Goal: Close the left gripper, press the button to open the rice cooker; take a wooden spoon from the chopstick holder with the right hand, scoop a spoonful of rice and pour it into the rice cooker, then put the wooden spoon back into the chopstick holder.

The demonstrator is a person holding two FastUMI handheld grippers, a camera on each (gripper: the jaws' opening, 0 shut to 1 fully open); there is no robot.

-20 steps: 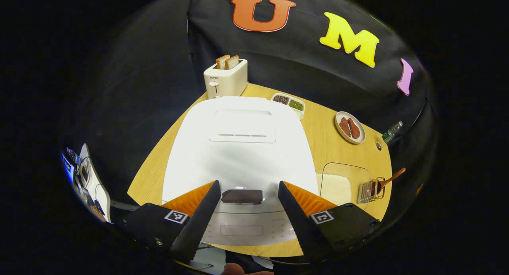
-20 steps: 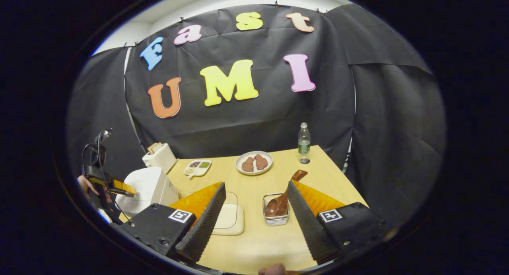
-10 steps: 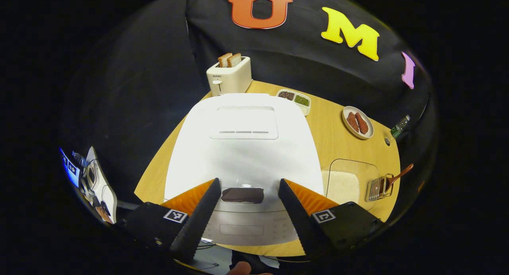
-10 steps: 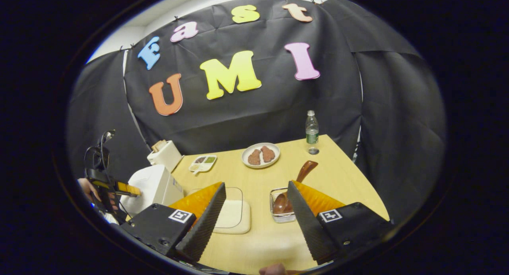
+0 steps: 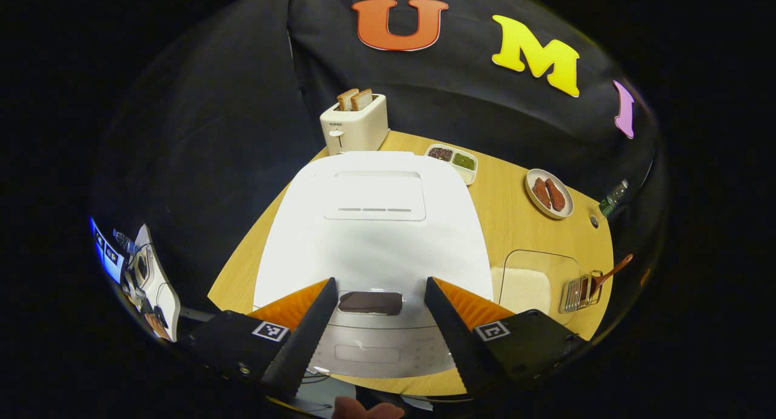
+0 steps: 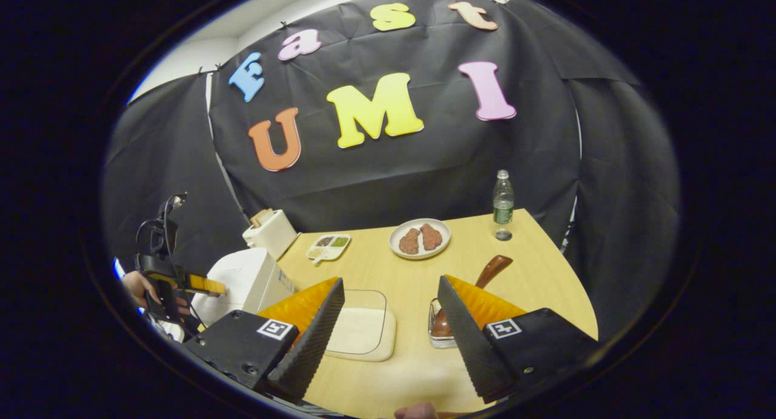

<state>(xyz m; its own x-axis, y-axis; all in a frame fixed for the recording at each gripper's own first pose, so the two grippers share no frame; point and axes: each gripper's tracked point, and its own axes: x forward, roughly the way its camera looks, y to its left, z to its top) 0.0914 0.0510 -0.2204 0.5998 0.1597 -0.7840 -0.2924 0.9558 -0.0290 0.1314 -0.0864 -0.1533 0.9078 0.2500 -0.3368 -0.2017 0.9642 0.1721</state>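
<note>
Item: left gripper point(image 5: 379, 298), fingers spread, poised over cooker point(image 5: 373, 237) with lid down and dark button point(image 5: 370, 302) between its tips; advice: bring fingers together first, then press squarely on button; right gripper point(image 6: 391, 298) spread, near spoon point(image 6: 494, 268) in holder point(image 6: 438, 334).

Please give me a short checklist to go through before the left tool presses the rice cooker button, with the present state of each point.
1. Left tool closed for pressing: not ok, its fingers stand wide apart.
2. Left tool lined up with the button: ok, the dark button lies between its fingers.
3. Rice cooker lid shut: ok.
4. Space behind the lid to swing up: cannot tell, the toaster stands close behind.
5. Wooden spoon in the chopstick holder: ok.
6. Right tool free: ok, open and holding nothing.
</note>
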